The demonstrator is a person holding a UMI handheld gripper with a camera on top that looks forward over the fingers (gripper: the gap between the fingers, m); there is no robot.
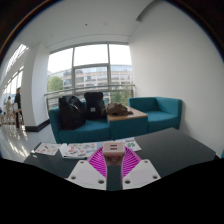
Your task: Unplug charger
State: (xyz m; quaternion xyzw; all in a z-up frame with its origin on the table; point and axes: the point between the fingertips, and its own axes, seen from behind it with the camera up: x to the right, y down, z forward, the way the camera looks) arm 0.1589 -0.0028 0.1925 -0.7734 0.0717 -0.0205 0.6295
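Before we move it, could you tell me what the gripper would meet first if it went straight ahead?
Probably the small pinkish-white block, likely the charger, between the gripper's open fingertips on the dark table; depth is unclear.

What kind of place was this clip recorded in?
Probably an office or campus lounge: teal sofas around a low table, tall windows behind, magazines on a dark table beyond the tool.

Papers [62, 149] flank the tool [113, 160], open room beyond
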